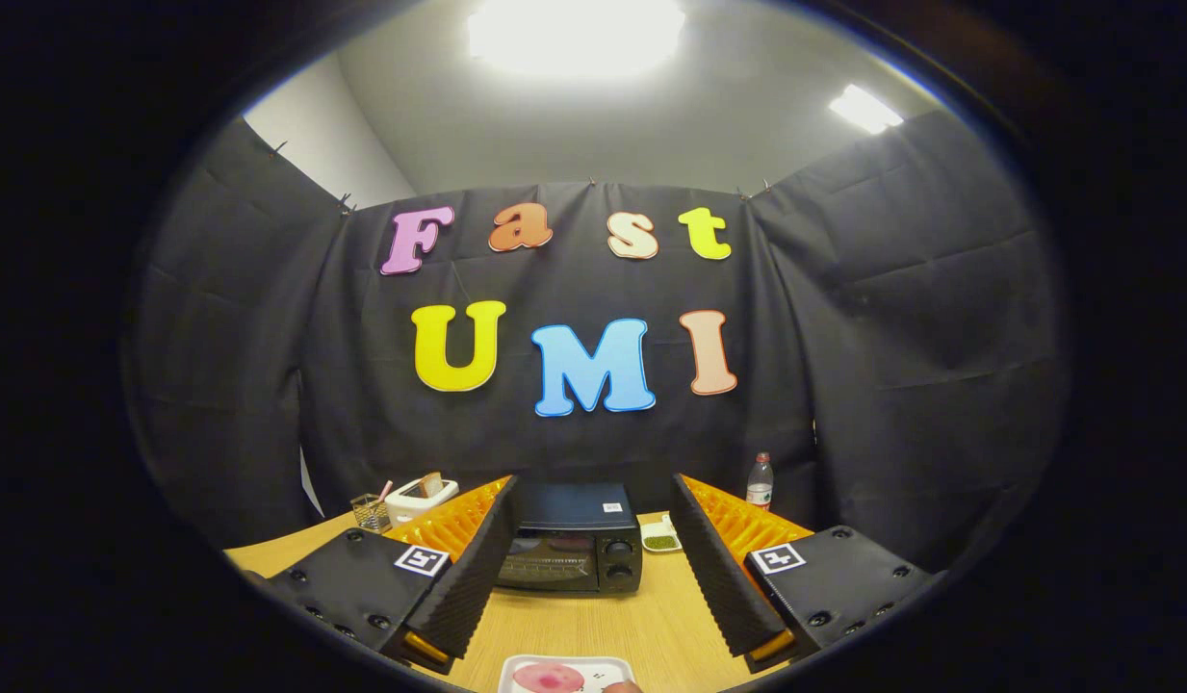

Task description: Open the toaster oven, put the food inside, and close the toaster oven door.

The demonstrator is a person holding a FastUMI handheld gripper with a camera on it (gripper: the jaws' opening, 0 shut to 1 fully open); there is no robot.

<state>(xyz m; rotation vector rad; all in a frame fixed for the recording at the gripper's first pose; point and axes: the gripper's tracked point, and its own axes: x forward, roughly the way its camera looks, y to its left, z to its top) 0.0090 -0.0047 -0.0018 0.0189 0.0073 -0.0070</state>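
Observation:
A black toaster oven (572, 539) stands on the wooden table (651, 626), beyond my fingers and between them, its glass door closed and two knobs at its right side. A white plate (566, 674) with a pink round piece of food (548, 678) lies on the table close under the gripper. My gripper (593, 539) is open, its fingers spread wide to either side of the oven, with nothing held.
A small white dish with something green (661, 539) sits right of the oven. A water bottle (760, 482) stands behind it. Left of the oven are a white toaster with bread (422, 496) and a wire pen holder (370, 512).

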